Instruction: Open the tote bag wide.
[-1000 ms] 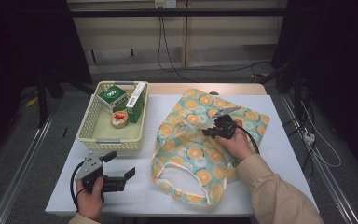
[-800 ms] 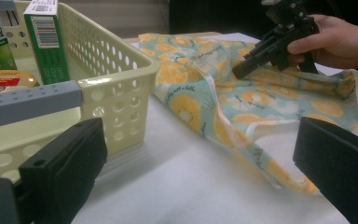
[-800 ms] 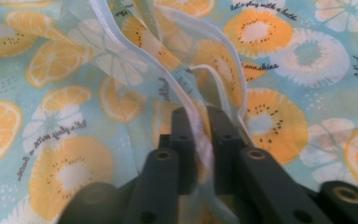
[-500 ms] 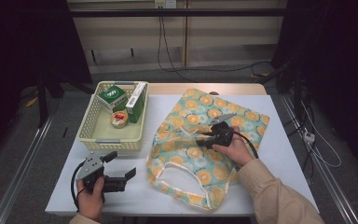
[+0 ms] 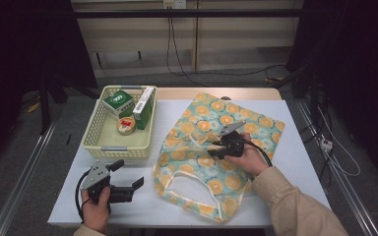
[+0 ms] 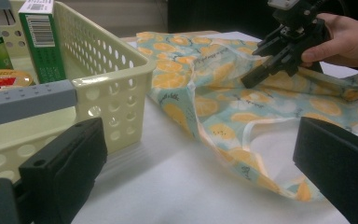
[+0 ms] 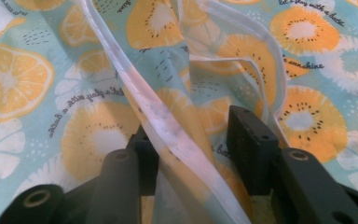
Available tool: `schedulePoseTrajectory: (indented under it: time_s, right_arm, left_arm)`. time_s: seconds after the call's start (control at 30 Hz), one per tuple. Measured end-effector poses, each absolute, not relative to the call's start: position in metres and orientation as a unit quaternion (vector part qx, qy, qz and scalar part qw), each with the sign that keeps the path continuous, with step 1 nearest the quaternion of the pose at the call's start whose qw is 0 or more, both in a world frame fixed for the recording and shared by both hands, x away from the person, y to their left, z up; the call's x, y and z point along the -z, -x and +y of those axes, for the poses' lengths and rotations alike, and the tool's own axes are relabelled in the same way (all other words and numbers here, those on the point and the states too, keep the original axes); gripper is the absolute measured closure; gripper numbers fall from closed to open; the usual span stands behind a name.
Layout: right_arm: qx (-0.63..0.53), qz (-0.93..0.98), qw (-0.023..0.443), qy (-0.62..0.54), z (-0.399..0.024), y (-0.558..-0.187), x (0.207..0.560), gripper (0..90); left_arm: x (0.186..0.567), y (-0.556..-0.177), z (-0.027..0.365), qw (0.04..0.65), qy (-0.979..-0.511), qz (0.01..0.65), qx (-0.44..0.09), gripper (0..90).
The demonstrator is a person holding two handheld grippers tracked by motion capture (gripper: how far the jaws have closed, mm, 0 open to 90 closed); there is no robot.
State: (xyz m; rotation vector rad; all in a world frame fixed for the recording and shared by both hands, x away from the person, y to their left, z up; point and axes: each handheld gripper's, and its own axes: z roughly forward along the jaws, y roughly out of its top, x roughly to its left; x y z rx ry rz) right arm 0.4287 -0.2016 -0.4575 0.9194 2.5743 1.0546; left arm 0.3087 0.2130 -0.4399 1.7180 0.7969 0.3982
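The right gripper (image 5: 215, 145) lay low over the middle of the fruit-print cloth bag (image 5: 256, 123), which was spread on the white table (image 5: 295, 162) with its open mouth toward the person. In the right gripper view a raised fold of the bag with its pale handle strap (image 7: 177, 135) stood between the two black jaws; the jaws had just been closing in on it, yet gaps showed on both sides and the pads did not press the cloth. The left gripper (image 5: 128, 184) rested on the table well to the left of the bag, jaws wide apart with nothing between them. Just ahead of it stood the cream basket (image 5: 98, 140), holding green boxes (image 5: 142, 105) and a small round tin (image 5: 126, 125)
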Motion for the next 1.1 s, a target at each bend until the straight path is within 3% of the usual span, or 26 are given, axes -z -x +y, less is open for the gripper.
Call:
schedulePoseTrajectory:
  time_s: [0.13,0.33,1.1]
  right_arm:
    - [-0.35,0.877,0.103,-0.313,-0.204,-0.431,0.455,76.0]
    - [-0.355,0.872,0.102,-0.321,-0.208,-0.433,0.456,86.5]
    - [-0.381,0.855,0.09,-0.341,-0.221,-0.441,0.424,90.0]
  left_arm:
    - [0.44,-0.309,0.213,0.567,-0.731,0.339,-0.17,2.4]
    - [0.44,-0.309,0.213,0.568,-0.731,0.339,-0.168,2.4]
    - [0.44,-0.309,0.213,0.57,-0.73,0.339,-0.167,2.4]
